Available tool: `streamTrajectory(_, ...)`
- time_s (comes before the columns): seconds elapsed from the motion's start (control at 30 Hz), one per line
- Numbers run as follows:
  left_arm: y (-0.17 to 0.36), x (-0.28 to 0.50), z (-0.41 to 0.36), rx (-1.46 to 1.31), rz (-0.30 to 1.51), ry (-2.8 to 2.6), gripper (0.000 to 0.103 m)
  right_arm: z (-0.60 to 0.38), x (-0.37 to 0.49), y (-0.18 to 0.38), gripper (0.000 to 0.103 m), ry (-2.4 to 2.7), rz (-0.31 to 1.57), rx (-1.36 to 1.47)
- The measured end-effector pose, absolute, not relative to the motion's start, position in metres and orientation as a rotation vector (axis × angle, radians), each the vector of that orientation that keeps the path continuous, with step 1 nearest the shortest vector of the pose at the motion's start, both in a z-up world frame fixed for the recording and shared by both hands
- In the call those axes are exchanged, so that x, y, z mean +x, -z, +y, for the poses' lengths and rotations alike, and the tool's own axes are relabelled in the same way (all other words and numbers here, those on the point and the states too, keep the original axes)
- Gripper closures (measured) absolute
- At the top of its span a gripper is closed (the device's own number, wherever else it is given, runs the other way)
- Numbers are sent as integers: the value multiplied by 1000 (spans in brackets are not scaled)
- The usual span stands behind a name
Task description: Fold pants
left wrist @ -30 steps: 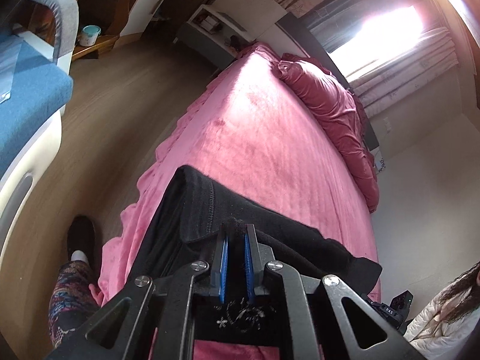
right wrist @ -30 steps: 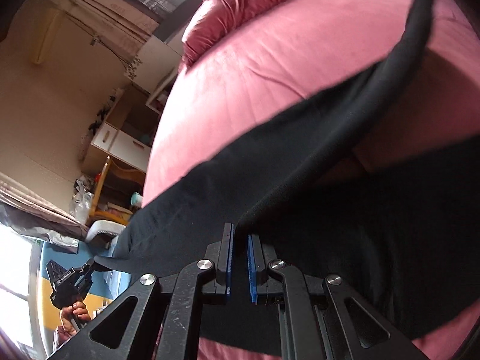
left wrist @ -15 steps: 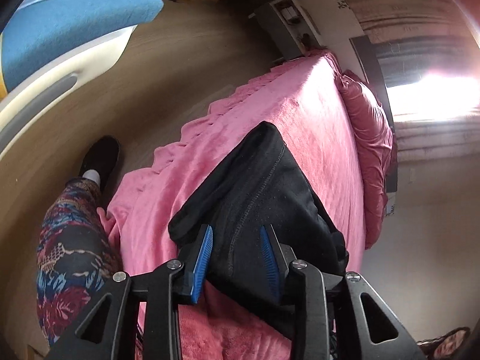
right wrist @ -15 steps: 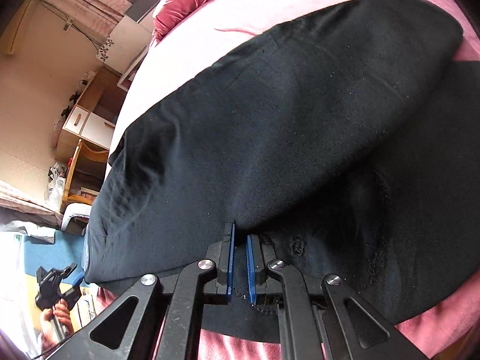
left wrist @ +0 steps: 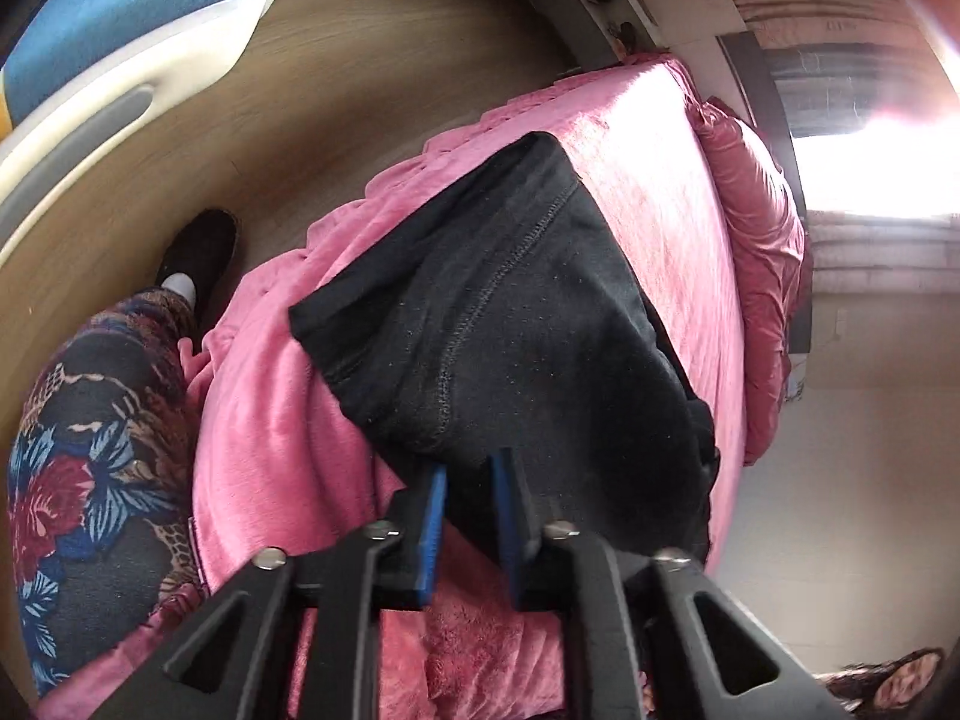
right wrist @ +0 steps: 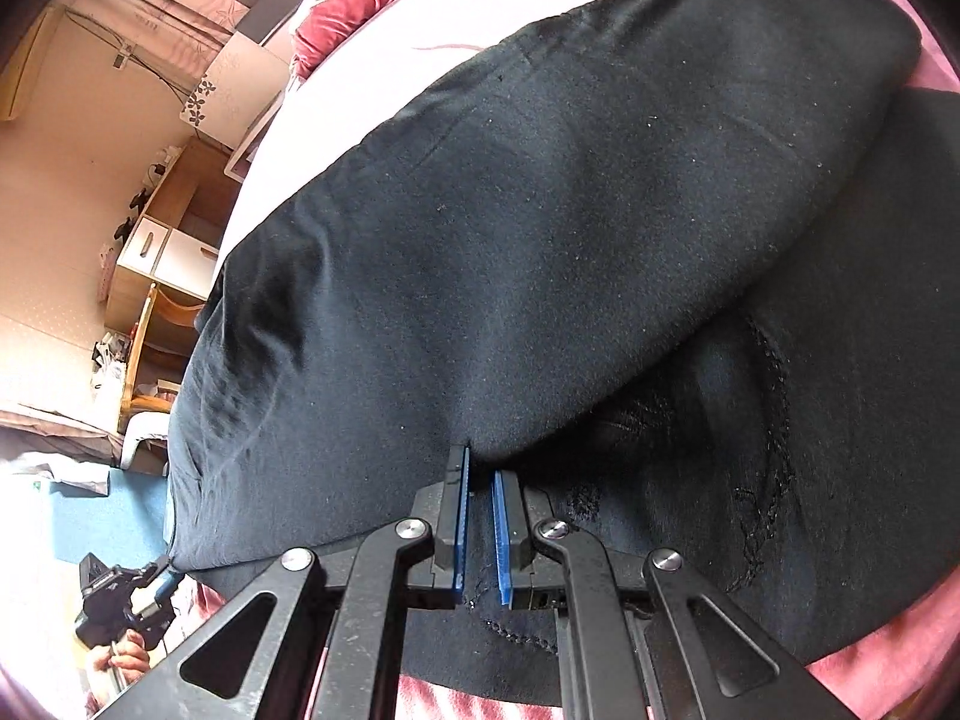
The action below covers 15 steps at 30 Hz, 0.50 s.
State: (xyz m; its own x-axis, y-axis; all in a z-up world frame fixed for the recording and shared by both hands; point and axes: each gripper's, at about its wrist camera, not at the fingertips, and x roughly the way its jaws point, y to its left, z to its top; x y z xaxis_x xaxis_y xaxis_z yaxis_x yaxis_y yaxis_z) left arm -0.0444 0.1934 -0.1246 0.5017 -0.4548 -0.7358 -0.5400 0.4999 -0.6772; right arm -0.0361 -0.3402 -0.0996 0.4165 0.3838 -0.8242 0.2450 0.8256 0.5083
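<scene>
Black pants (left wrist: 510,300) lie folded on the pink bed cover (left wrist: 270,420), a stitched seam running down the top layer. My left gripper (left wrist: 469,471) is shut on their near edge by the bed's corner, with black cloth between the blue pads. In the right wrist view the pants (right wrist: 540,210) fill most of the frame, the upper layer doubled over the lower one. My right gripper (right wrist: 480,462) is shut on the fold's near edge. The left gripper (right wrist: 120,594), held in a hand, shows at the lower left, pinching the pants' far corner.
A leg in flowered trousers (left wrist: 90,450) and a black shoe (left wrist: 198,252) stand on the wooden floor beside the bed. A blue-cushioned seat (left wrist: 150,0) is behind them. A red quilt (left wrist: 762,240) lies along the bed's far side. Another person (left wrist: 900,678) sits at the lower right.
The left gripper let go, dropped toward the bed's near corner while rolling, and shut again on the pants' edge. The right gripper lowered the lifted layer flat onto the pants.
</scene>
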Motion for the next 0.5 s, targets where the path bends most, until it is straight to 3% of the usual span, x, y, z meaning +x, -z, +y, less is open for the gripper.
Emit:
streamTrajectory(0.33, 65, -21, 194, -941, 955, 2, 97, -337, -49, 56, 96, -149, 1076, 619)
streamTrajectory(0.5, 88, -24, 201, -924, 1044, -41, 97, -328, -81, 49, 97, -181, 1109, 575)
